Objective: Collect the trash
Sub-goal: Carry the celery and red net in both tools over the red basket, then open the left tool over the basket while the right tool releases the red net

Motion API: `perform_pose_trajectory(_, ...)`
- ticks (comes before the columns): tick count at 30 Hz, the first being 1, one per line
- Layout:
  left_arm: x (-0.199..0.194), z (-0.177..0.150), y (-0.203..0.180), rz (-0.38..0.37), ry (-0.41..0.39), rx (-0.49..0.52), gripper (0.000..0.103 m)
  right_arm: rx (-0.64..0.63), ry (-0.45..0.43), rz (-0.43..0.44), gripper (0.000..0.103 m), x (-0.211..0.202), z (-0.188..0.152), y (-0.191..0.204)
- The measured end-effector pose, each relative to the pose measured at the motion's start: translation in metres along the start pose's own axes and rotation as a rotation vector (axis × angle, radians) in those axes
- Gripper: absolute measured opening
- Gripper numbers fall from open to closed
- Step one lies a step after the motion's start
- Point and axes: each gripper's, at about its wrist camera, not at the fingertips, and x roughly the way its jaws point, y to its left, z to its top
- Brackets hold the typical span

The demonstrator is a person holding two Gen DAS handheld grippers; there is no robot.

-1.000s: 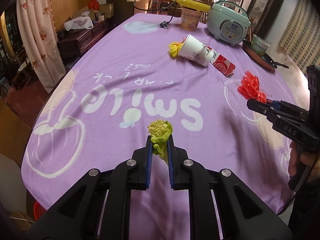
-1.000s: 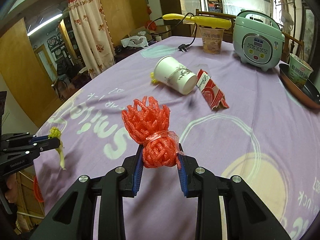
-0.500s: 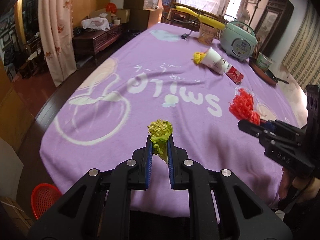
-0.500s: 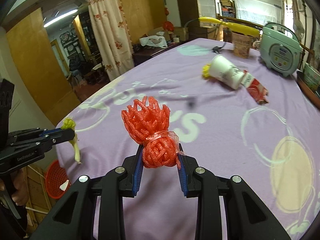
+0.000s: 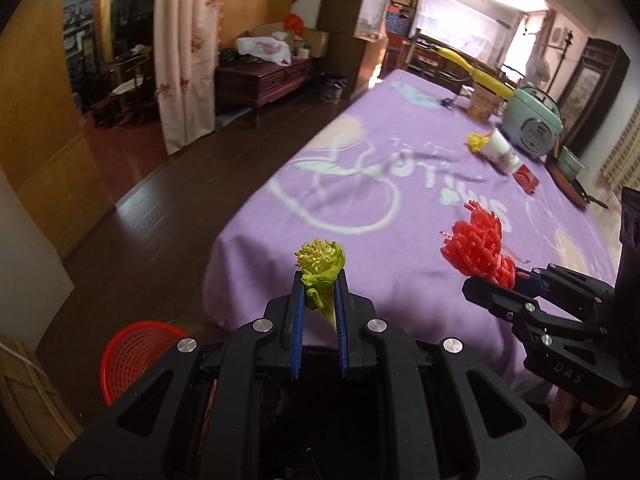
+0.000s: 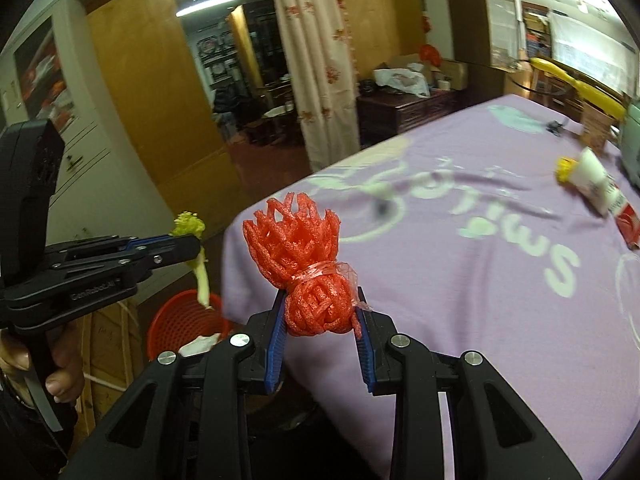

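Left wrist: vegetable scrap [image 5: 320, 276] pinched between left tool [image 5: 319, 300] pads.

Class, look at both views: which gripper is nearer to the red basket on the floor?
Left. The left gripper hangs almost above the red basket; the right gripper is farther off, over the purple table's edge.

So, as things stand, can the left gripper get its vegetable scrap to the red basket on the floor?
Probably yes. The left gripper is shut on the vegetable scrap past the table's edge, and the red basket stands open on the floor below and to its left, with nothing between them.
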Motion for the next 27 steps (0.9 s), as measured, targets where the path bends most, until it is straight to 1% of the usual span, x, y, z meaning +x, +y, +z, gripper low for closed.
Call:
perform_pose_trajectory(6,-0.011,-0.021,0.045,0.043,0.0,-0.091,0.015,-0.077,0.054,0.07,0.031,0.025,-0.005,0.054)
perform_pose_trajectory(9,-0.015,-0.031,0.069,0.063,0.003,-0.144,0.015,-0.126,0.086,0.09,0.031,0.037,-0.007,0.078)
perform_pose_trajectory(11,-0.018,-0.036,0.08,0.092,-0.001,-0.16,0.015,-0.166,0.106,0.097,0.031,0.045,-0.008,0.098)
perform_pose_trajectory(14,-0.018,-0.047,0.098,0.126,0.003,-0.194,0.015,-0.207,0.134,0.111,0.031,0.06,-0.006,0.113)
perform_pose_trajectory(17,-0.009,-0.061,0.121,0.138,0.035,-0.249,0.015,-0.258,0.18,0.129,0.031,0.08,-0.009,0.138)
perform_pose_trajectory(20,-0.001,-0.076,0.141,0.182,0.063,-0.284,0.015,-0.29,0.223,0.142,0.031,0.099,-0.014,0.155)
perform_pose_trajectory(22,0.004,-0.086,0.153,0.206,0.079,-0.304,0.015,-0.313,0.266,0.16,0.031,0.116,-0.02,0.169)
perform_pose_trajectory(27,0.023,-0.112,0.189,0.228,0.151,-0.387,0.015,-0.364,0.374,0.185,0.031,0.161,-0.035,0.191)
